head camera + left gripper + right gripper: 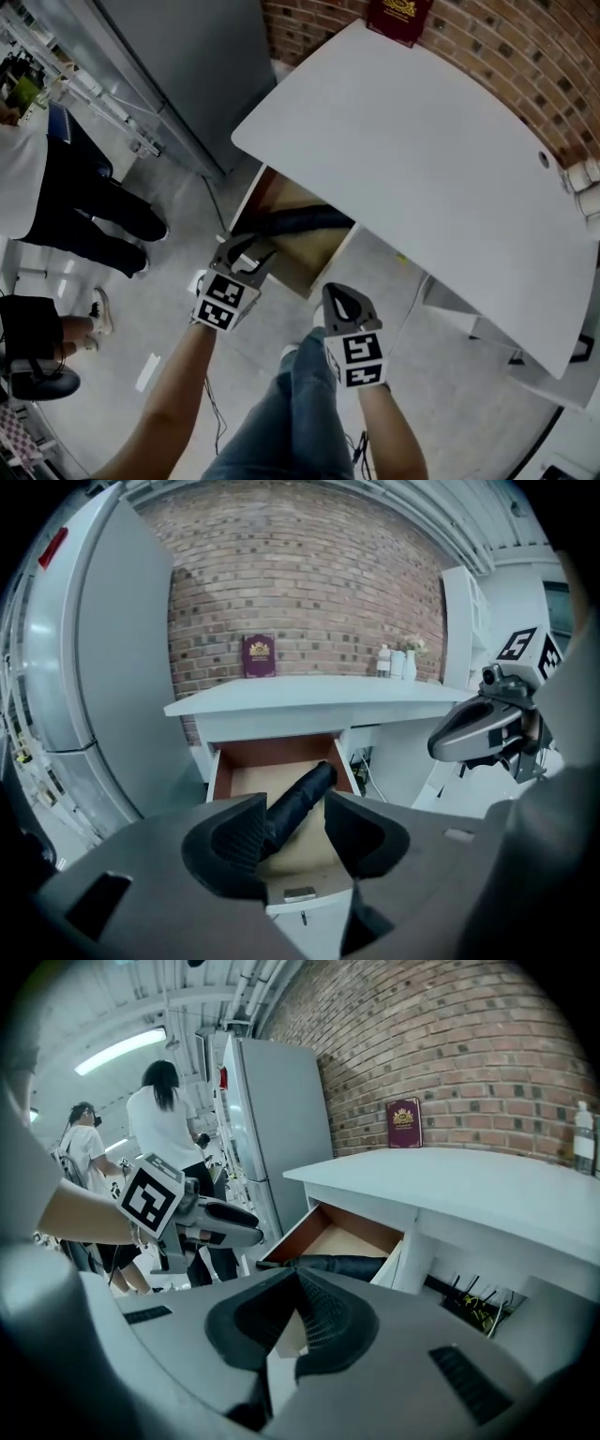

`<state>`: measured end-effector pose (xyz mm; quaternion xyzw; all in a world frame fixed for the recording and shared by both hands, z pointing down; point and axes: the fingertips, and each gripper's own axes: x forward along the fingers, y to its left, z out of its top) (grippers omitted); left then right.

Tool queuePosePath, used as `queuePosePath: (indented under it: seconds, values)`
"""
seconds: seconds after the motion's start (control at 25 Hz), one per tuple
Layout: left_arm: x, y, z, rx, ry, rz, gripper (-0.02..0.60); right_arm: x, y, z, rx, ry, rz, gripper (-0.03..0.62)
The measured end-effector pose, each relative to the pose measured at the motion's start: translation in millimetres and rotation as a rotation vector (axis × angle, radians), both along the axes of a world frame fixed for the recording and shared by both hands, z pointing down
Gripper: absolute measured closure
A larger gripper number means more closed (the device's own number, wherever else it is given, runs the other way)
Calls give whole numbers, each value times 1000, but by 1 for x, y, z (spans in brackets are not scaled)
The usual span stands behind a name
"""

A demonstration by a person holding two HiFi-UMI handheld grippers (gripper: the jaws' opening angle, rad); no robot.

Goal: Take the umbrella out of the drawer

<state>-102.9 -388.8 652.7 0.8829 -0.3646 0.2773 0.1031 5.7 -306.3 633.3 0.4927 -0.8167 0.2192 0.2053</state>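
White desk's (309, 694) open drawer (281, 754), umbrella (305, 794) inside, beyond left tongs (295, 832) (jaws apart)

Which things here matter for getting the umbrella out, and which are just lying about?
For the job:
umbrella
drawer
left claw, open
right claw, shut

Just lying about:
red book
bottles
fridge

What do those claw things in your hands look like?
Each claw is grey, with two dark ribbed pads. The left claw and the right claw each carry a white cube printed with black square markers. No sleeves cover the forearms. The person wears blue jeans.
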Motion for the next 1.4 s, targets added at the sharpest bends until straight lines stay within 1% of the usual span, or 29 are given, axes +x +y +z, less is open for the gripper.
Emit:
queuePosePath:
  seconds: [0.08,0.16,0.2,0.32,0.44,0.64,0.76,0.92,1.0,1.16,1.28,1.32,1.4]
  values:
    - [8,-13,18,-2,-31,28,396,8,-10,12,-2,-15,31,603]
    - [16,-23,40,-22,-62,64,381,16,-18,26,0,-20,65,603]
    - [19,-26,52,-38,-83,85,360,19,-20,33,-2,-21,80,602]
    - [26,-34,91,-72,-186,157,304,25,-23,51,-25,-31,116,603]
    - [30,-44,120,-75,-277,198,285,27,-25,64,-39,-36,122,603]
    - [32,-63,154,-65,-386,241,271,28,-28,81,-50,-38,108,603]
    - [36,-76,168,-71,-415,256,267,33,-36,88,-45,-40,104,603]
    - [42,-88,189,-116,-439,280,265,33,-43,98,-39,-36,78,603]
    - [47,-94,196,-117,-456,314,262,32,-46,105,-39,-33,62,602]
    - [54,-98,216,-123,-521,375,256,33,-46,118,-52,-33,51,602]
    - [54,-100,223,-127,-552,369,258,33,-42,123,-65,-48,49,603]
    - [54,-101,223,-126,-555,367,260,32,-41,124,-69,-49,45,603]
    - [54,-101,223,-129,-557,379,291,31,-39,125,-71,-45,35,603]
